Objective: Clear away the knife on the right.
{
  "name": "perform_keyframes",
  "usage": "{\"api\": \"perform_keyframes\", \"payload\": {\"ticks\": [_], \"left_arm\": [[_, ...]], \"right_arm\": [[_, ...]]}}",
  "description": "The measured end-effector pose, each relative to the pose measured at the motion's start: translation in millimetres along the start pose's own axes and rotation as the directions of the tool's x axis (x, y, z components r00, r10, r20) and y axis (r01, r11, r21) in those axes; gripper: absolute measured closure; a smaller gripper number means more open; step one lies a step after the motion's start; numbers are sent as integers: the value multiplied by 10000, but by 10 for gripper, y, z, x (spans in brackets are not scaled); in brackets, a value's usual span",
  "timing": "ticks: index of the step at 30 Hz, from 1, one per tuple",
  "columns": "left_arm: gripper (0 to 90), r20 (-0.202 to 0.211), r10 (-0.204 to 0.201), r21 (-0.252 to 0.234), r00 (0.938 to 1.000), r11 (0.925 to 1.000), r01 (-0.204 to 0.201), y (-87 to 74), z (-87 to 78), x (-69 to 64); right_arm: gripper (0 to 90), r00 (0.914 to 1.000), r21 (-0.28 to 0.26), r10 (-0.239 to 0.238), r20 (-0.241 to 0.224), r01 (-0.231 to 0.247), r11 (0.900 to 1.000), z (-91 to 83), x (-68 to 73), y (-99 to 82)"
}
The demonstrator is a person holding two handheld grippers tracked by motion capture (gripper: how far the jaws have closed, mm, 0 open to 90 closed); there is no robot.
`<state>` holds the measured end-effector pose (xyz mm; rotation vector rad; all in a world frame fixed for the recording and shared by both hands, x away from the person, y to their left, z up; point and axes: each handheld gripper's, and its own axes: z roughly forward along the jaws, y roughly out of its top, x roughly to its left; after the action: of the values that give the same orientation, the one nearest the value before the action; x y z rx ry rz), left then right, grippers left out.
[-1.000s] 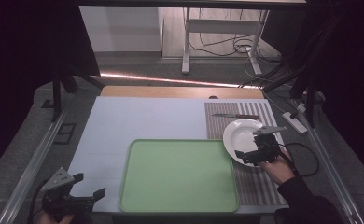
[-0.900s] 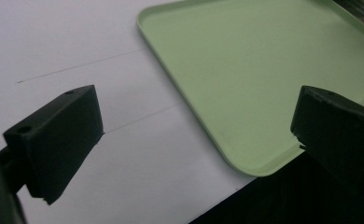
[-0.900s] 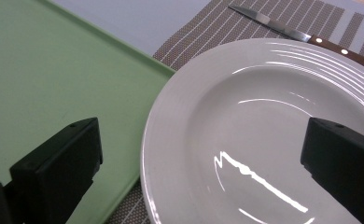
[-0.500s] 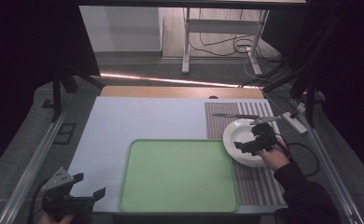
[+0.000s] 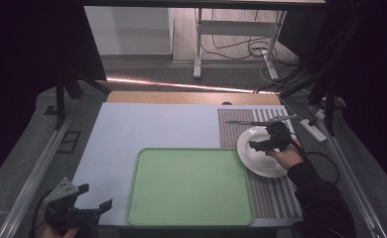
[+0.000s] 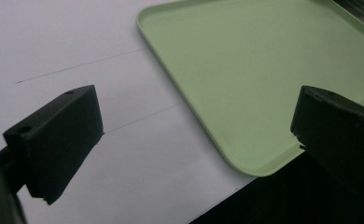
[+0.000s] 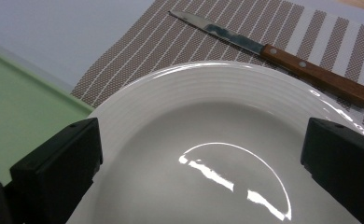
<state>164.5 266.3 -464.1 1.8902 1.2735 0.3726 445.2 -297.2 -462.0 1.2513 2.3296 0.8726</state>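
Jaws of the right gripper (image 5: 261,145) stand wide apart above the white plate (image 5: 255,157), grasping nothing; in the right gripper view the two black jaws frame the plate's shallow, ribbed bowl, with its glossy centre between them. The person's right hand (image 5: 287,154) holds this gripper from the near right side of the plate. The plate rests on a brown striped placemat (image 5: 273,193) at the right of the table, its left rim just beside the right edge of the green tray (image 5: 189,186). Beyond the plate, on the same placemat, lies a knife (image 7: 283,53) with a wooden handle and a steel blade; it lies flat, close to the plate's far rim, and whether they touch cannot be told.

The left gripper (image 5: 90,208) hangs at the near left corner of the table, well apart from the plate, its jaws also spread and holding nothing. In the left gripper view the jaws straddle the near left corner of the tray, with the pale tabletop (image 6: 77,56) beside it. The tray lies flat in the middle of the near half of the table. A cable trails from the right gripper across the placemat's right side.
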Motion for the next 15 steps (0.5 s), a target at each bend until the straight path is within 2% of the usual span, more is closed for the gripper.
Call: {"api": "perform_keyframes", "payload": {"ticks": [15], "left_arm": [[21,7,-26,23,10000,10000,26,2,4,0]], "right_arm": [[0,9956,246,803,474,-815,9964,195,-257,162]]}}
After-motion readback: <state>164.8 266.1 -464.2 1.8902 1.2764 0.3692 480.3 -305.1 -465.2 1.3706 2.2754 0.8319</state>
